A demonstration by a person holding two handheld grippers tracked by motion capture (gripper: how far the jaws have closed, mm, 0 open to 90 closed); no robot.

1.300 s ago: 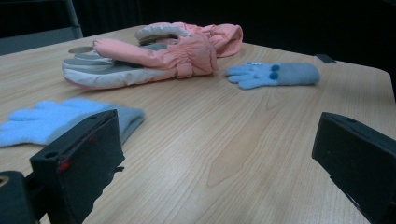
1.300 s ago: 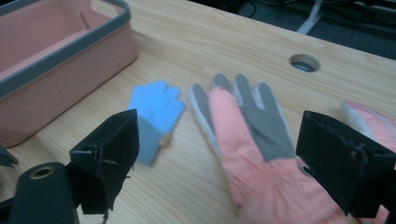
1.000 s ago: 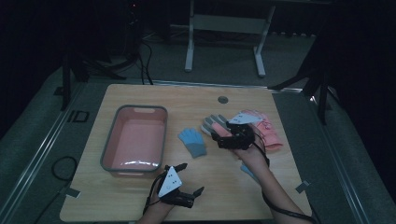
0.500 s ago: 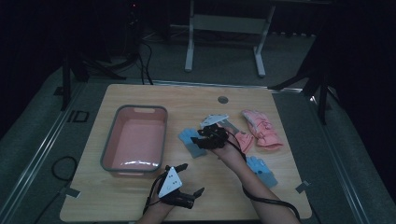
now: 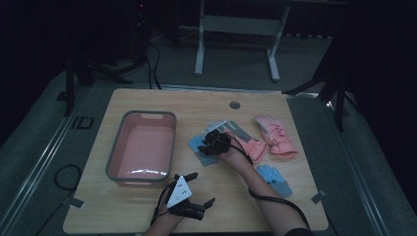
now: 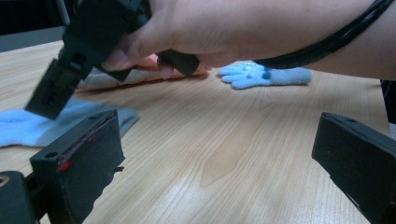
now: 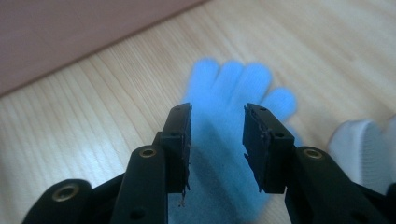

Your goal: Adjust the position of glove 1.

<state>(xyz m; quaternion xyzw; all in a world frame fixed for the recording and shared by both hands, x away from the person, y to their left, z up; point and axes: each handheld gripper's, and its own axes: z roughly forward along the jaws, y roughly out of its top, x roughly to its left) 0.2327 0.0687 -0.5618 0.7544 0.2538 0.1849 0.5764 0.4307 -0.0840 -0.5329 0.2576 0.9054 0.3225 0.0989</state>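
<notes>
A light blue glove [image 5: 197, 144] [image 7: 233, 93] lies flat on the wooden table [image 5: 147, 206], fingers pointing toward the pink tub [image 5: 140, 147]. My right gripper [image 5: 210, 142] [image 7: 217, 149] hangs just over its palm. Its jaws have just been closing and now stand partly open astride the glove, and the pads do not press on it. My left gripper [image 5: 201, 188] [image 6: 219, 163] rests near the front edge, jaws wide open and empty. In the left gripper view, the right hand [image 6: 224, 28] and its gripper lean over the same glove [image 6: 18, 126].
A grey-white glove [image 5: 231, 129] [image 7: 364, 144] lies just beyond the right gripper. Two pink gloves [image 5: 253, 147] [image 5: 275, 135] lie further right. A second blue glove [image 5: 275, 179] [image 6: 261, 77] sits beside the right forearm. The tub's wall [image 7: 70, 32] is close ahead.
My right gripper has moved left and down from the pink and white gloves to the blue glove beside the tub, and its jaws have narrowed. The left gripper has stayed put.
</notes>
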